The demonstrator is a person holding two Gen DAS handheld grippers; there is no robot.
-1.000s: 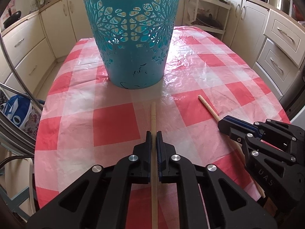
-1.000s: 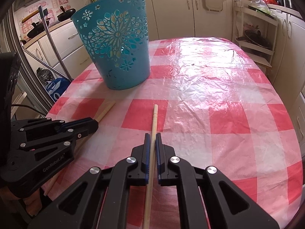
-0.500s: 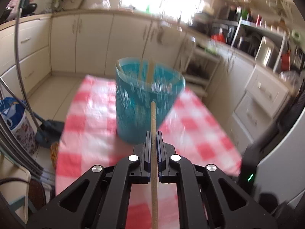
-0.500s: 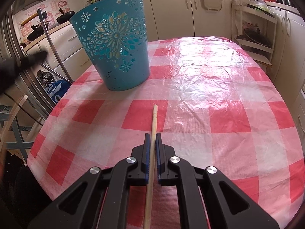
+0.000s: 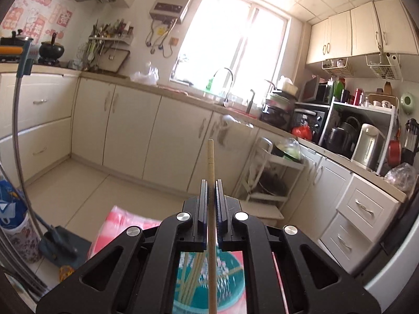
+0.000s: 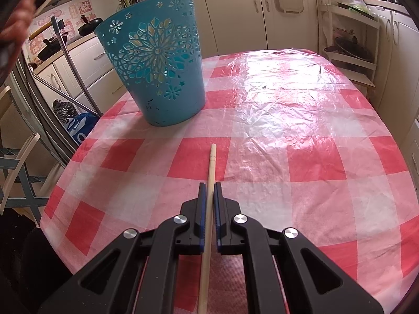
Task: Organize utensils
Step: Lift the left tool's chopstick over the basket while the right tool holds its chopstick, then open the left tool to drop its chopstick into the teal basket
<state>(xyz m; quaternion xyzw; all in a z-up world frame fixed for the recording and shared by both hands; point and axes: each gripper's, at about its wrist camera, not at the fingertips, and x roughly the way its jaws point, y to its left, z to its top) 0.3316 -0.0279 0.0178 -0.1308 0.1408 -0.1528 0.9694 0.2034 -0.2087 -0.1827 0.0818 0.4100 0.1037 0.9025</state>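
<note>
My left gripper (image 5: 211, 183) is shut on a wooden chopstick (image 5: 211, 162) and holds it upright, high over the teal cut-out basket (image 5: 230, 269), seen between the arms below with several chopsticks inside. My right gripper (image 6: 209, 185) is shut on another wooden chopstick (image 6: 211, 162), low over the red-and-white checked tablecloth (image 6: 288, 157). The teal basket (image 6: 157, 70) stands at the far left of the table, well ahead of the right gripper.
Cream kitchen cabinets (image 5: 170, 141) and a white trolley rack (image 5: 272, 172) ring the table. A metal pole (image 6: 70, 62) and a chair frame (image 6: 18, 162) stand left of the table. The table's front and left edges are near the right gripper.
My left gripper has risen from the table with its chopstick, tilted it upright and moved over the basket. The right gripper has stayed in place with its chopstick.
</note>
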